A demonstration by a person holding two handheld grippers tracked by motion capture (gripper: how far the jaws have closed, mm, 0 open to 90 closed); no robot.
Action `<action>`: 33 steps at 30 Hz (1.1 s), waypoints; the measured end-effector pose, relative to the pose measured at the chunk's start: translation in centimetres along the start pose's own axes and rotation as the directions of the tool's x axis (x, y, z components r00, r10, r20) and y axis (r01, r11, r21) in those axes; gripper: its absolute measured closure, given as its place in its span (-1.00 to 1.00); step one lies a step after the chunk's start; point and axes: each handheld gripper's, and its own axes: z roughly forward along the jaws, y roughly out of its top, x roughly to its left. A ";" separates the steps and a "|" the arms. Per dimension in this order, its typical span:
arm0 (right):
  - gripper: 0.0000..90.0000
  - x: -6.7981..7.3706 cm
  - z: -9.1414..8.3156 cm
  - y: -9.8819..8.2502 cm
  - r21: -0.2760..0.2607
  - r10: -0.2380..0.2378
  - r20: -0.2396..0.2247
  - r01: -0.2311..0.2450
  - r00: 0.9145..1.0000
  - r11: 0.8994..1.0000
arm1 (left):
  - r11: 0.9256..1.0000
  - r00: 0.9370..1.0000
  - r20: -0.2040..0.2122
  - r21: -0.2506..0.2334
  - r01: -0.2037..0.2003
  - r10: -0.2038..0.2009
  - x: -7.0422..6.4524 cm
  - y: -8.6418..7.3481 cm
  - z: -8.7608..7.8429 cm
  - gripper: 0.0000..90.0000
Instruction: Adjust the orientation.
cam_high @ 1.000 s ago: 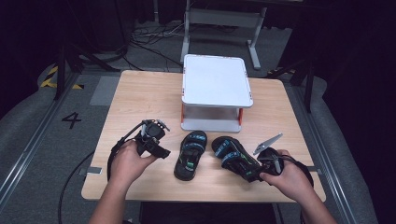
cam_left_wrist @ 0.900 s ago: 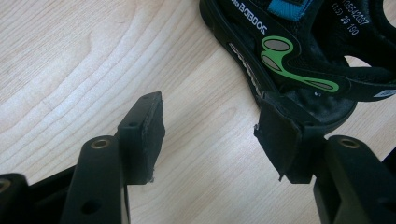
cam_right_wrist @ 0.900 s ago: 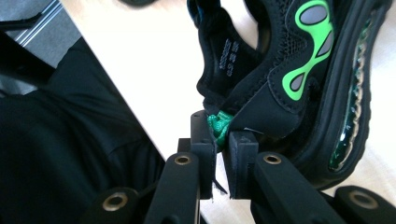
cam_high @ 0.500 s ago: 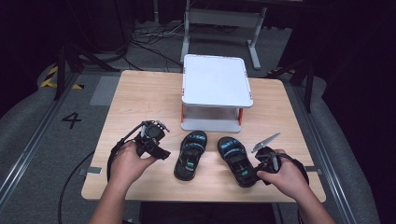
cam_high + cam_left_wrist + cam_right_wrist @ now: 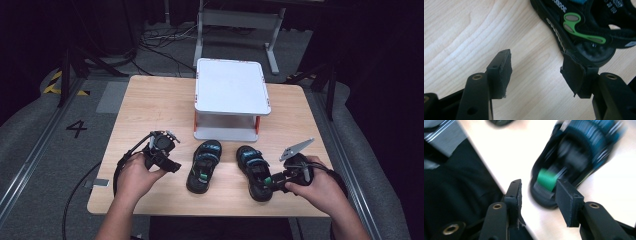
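**Two sandals by a white stand**

Both sandals lie just before the white stand (image 5: pixel 231 95). Left gripper (image 5: pixel 167 161), jaws half open and empty, sits beside the left sandal (image 5: pixel 204 165). Right gripper (image 5: pixel 274 181), jaws just opening, straddles the right sandal (image 5: pixel 254 170) heel without pressing.

— What are the hands doing?
— The left gripper (image 5: pixel 167 162) is sitting low at the near left, jaws standing apart.
— And the other?
— The right gripper (image 5: pixel 274 181), near right, has just been opening, jaws parted, nothing pinched.
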 end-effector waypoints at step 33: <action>0.67 -0.4 7.3 7.9 -0.025 -0.266 0.176 0.275 0.948 0.961 | 0.997 0.996 -0.026 -0.013 0.080 -0.080 1.1 -2.8 -1.3 -0.09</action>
